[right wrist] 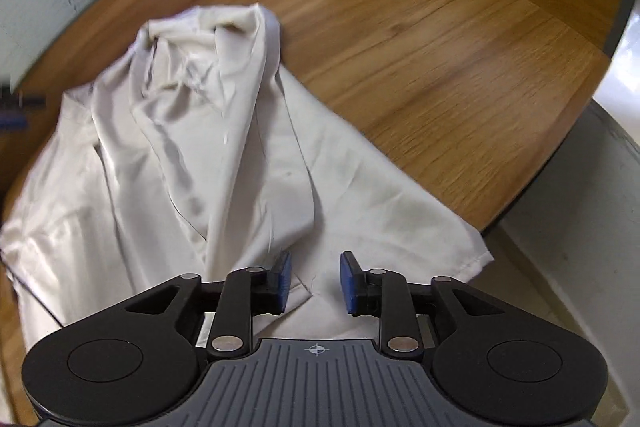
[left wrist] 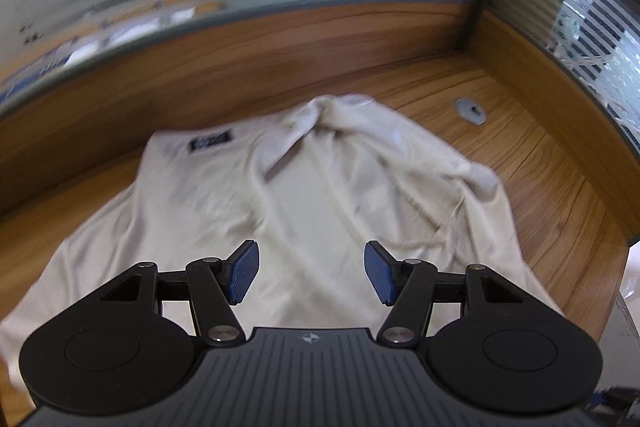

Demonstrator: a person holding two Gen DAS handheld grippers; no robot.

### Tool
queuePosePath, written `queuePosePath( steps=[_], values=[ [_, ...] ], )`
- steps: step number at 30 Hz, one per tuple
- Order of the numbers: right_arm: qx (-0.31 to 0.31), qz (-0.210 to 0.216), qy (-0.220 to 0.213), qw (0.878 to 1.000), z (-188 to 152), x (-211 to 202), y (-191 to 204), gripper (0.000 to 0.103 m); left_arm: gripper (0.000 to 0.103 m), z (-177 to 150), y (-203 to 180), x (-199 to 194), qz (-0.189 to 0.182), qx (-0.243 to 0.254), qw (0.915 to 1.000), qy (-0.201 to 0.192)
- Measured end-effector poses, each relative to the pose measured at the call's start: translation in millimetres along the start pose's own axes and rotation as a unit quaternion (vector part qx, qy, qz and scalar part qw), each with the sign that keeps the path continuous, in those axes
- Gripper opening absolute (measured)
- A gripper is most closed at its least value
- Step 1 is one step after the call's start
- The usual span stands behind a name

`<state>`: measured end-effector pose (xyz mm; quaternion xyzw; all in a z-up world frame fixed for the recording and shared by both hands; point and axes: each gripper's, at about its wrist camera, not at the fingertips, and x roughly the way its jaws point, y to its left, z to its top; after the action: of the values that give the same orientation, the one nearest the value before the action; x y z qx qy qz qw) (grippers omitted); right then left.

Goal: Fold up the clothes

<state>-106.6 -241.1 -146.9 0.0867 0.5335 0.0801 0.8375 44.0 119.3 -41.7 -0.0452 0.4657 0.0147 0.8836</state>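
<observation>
Now hovering with both sets of jaws parted and empty: right gripper (right wrist: 315, 281) nearer, just above the cream garment's (left wrist: 304, 195) near hem, long axis running straight ahead; left gripper (left wrist: 311, 277) higher.

One cream-white garment (left wrist: 304, 187) lies spread on the wooden table (left wrist: 540, 167), unfolded and creased. A dark rectangular label (left wrist: 209, 141) shows near its far left edge. The far right portion is bunched into a raised, rumpled heap (right wrist: 208, 39), with folds running toward the near side. A thin drawstring (left wrist: 424, 241) trails across the fabric. One hemmed corner (right wrist: 476, 255) reaches the table's near edge.
</observation>
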Motion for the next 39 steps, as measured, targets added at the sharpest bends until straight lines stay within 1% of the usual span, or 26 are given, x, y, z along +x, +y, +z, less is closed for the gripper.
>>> queuePosePath(
  steps=[5,10,11,12,14,15,16,17,20,24,29,32,35,38,39],
  values=[
    [-0.044,-0.021,0.007,0.999,-10,14,22,0.035,0.065,30,-27,16,-0.013,0.017,0.9997,-0.007],
    [-0.092,-0.054,0.003,0.994,-22,19,42,0.036,0.065,49,-48,30,-0.022,0.027,0.9994,-0.008],
    [-0.105,-0.060,0.002,0.993,-24,20,46,0.034,0.065,51,-51,33,-0.024,0.029,0.9993,-0.007],
    [-0.116,-0.062,0.001,0.991,-26,20,49,0.025,0.065,54,-55,35,-0.026,0.031,0.9992,-0.008],
    [-0.127,-0.059,0.000,0.990,-27,18,52,0.019,0.065,63,-65,43,-0.029,0.036,0.9989,-0.008],
    [-0.131,-0.061,-0.002,0.989,-28,17,52,0.013,0.065,67,-70,47,-0.030,0.039,0.9987,-0.008],
    [-0.135,-0.062,-0.005,0.989,-29,16,52,0.011,0.065,72,-75,52,-0.030,0.043,0.9986,-0.008],
    [-0.139,-0.064,-0.008,0.988,-29,15,51,0.002,0.065,77,-81,57,-0.030,0.047,0.9984,-0.007],
    [-0.118,-0.061,-0.017,0.991,-27,8,43,0.002,0.065,92,-97,77,-0.034,0.050,0.9982,0.000],
    [-0.078,-0.066,-0.035,0.994,-23,-8,30,0.002,0.065,112,-117,110,-0.043,0.041,0.9980,0.021],
    [-0.033,-0.071,-0.052,0.996,-17,-24,10,0.002,0.065,132,-137,157,-0.029,0.033,0.9981,0.042],
    [-0.012,-0.076,-0.065,0.995,-15,-33,1,0.002,0.065,143,-137,179,-0.010,0.019,0.9985,0.050],
    [0.012,-0.081,-0.083,0.993,-10,-41,-7,0.002,0.065,157,-127,199,0.014,-0.003,0.9983,0.056],
    [0.034,-0.080,-0.115,0.990,-8,-57,-12,0.002,0.065,169,-111,217,0.031,-0.036,0.9961,0.074],
    [0.039,-0.080,-0.126,0.988,-7,-63,-13,0.002,0.065,171,-108,220,0.031,-0.044,0.9954,0.079]
  ],
)
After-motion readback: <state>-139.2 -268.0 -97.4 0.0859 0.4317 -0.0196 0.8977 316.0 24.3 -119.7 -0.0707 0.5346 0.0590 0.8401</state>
